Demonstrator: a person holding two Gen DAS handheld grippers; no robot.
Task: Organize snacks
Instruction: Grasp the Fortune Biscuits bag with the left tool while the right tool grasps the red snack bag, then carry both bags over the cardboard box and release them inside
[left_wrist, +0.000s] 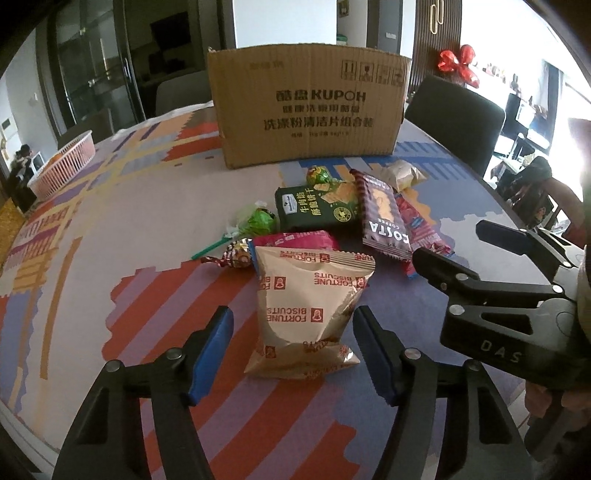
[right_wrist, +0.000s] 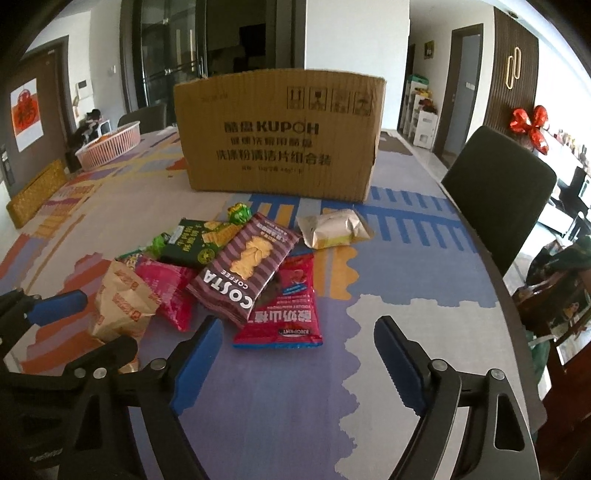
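A pile of snacks lies on the table before a brown cardboard box, which also shows in the right wrist view. My left gripper is open, its blue pads on either side of a tan Fortune Biscuits bag, not touching it. The bag shows at the left in the right wrist view. My right gripper is open and empty, just in front of a red Knoppers-style packet. A purple Costa Coffee packet, a green cracker pack and a pink packet lie behind.
Lollipops lie left of the pile. A pale wrapped snack lies near the box. A pink basket stands at the far left of the table. A dark chair stands at the right edge.
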